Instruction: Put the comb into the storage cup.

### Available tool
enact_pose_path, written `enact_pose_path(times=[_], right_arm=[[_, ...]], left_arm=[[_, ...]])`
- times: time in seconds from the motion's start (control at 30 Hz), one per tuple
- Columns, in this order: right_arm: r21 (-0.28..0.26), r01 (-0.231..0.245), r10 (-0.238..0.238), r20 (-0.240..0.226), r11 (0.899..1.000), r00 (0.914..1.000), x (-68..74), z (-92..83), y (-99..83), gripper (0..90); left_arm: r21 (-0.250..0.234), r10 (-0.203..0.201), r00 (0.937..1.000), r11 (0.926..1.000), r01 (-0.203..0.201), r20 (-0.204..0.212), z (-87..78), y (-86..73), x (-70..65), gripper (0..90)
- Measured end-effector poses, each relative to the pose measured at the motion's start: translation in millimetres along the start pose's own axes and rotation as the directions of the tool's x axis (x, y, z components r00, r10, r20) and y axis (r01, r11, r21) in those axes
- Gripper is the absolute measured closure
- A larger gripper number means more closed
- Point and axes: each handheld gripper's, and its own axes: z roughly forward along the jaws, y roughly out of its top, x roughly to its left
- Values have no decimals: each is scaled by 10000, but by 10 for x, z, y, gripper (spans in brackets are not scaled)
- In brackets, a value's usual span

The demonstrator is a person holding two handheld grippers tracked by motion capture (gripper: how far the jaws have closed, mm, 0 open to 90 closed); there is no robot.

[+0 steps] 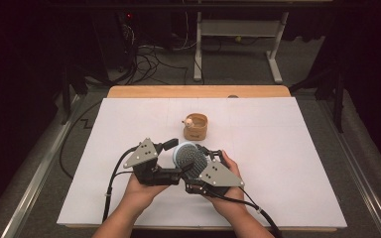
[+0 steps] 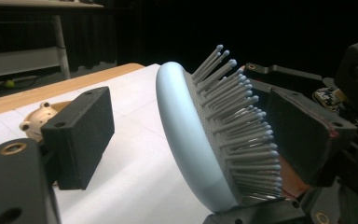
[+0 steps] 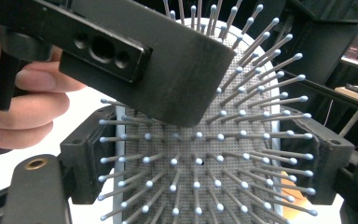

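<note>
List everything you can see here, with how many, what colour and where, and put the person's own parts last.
hairbrush: one, pale blue with grey bristles, held up over the near middle of the sheet between both tongs
small cup: one, tan, with a little tan figure in it, standing on the sheet just beyond the brush
sheet: one, white, covering the table top
table: one, light wood, its far edge bare beyond the sheet
desk frame: one, white, on the floor behind the table
cables: several, black, on the floor at the back left
left tongs: one, black; jaws either side of the brush head, one pad among the bristles
right tongs: one, black, clamped across the brush head's edges
hands: two, coming in from the near edge
</note>
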Motion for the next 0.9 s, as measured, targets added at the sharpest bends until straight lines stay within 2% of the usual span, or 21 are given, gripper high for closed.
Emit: enact_pose_path(times=[0.2, 0.37, 0.6, 0.9], right_arm=[[-9, 16, -16, 25, 10000, 10000, 0, -1, 3, 206], [6, 21, -21, 46, 10000, 10000, 2, 4, 1, 206], [32, 119, -119, 84, 9999, 9999, 8, 9, 6, 206], [61, 154, -155, 134, 9999, 9998, 5, 15, 11, 206]], left_arm=[[21, -169, 9995, 9999, 169, 270, 18, -15, 3, 227], [-11, -139, 9990, 9999, 140, 434, 23, -23, 1, 291], [-59, 64, 9986, 10000, -61, 523, 26, -33, -24, 380], [-42, -85, 9984, 10000, 88, 562, 22, -34, -10, 412]])
